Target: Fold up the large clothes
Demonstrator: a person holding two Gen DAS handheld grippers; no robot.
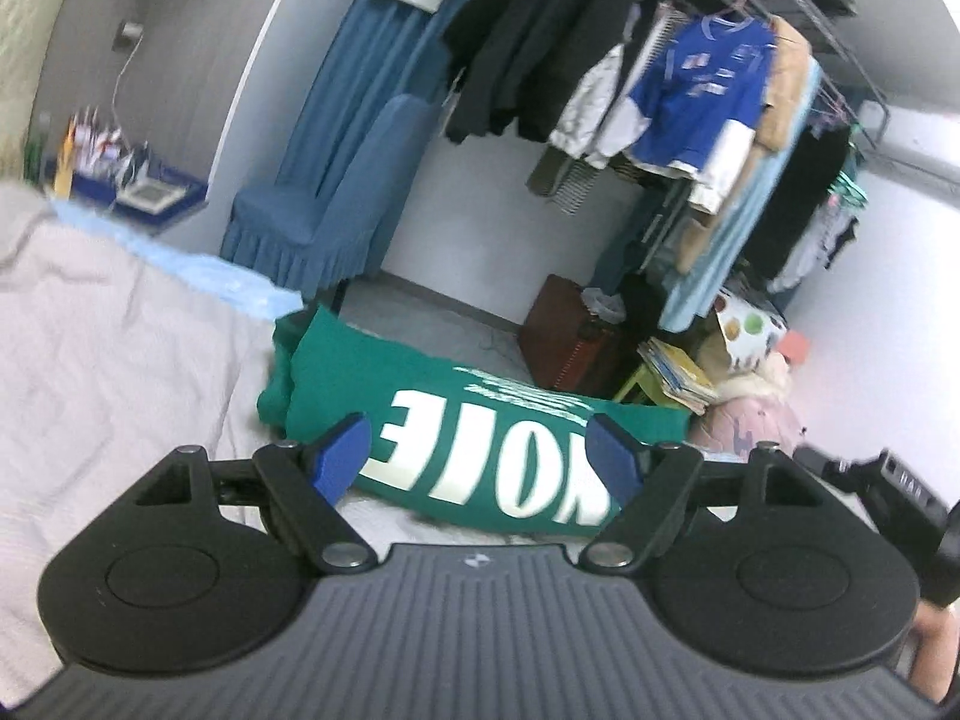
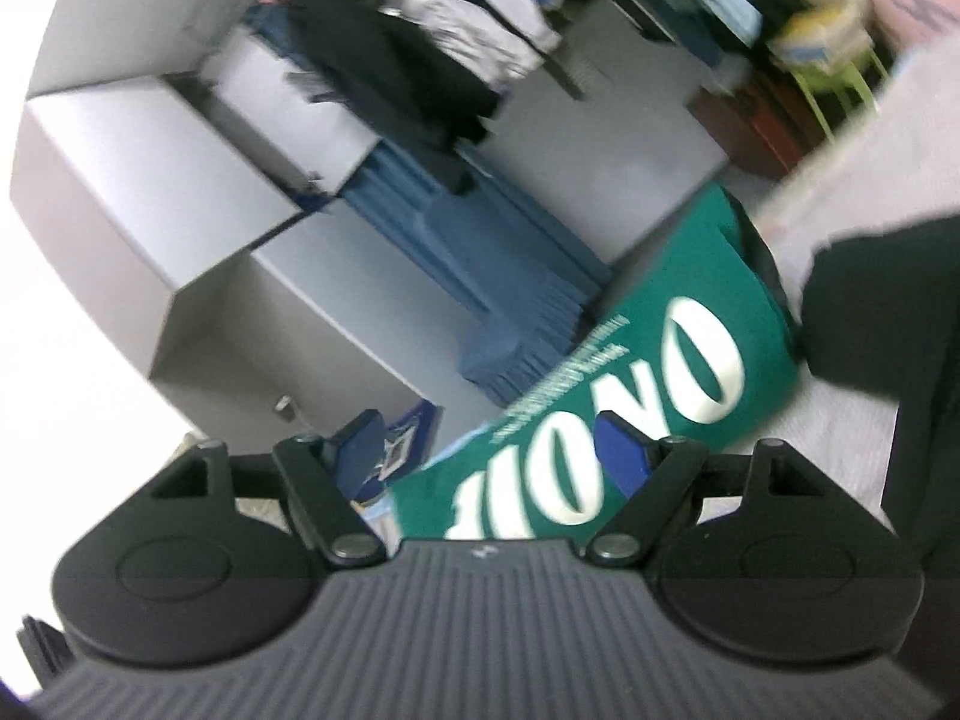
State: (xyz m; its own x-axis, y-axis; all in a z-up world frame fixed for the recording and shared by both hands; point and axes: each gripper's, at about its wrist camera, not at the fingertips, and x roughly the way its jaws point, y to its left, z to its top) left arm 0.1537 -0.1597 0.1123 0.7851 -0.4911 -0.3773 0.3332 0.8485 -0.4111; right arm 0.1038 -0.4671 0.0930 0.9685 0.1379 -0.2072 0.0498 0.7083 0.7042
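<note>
Presently: green shirt (image 1: 480, 420), folded compact, lies at the bed (image 1: 120, 360) edge, twelve o'clock of the left gripper (image 1: 480, 450). Left gripper and right gripper (image 2: 498, 450) both spread, grasping nothing, probably released because folding looks finished.

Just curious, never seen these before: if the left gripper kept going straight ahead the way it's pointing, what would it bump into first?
Most likely the green shirt. The left gripper has its jaws open, and the folded shirt on the bed fills the gap just ahead. Exact depth is hard to judge.
</note>
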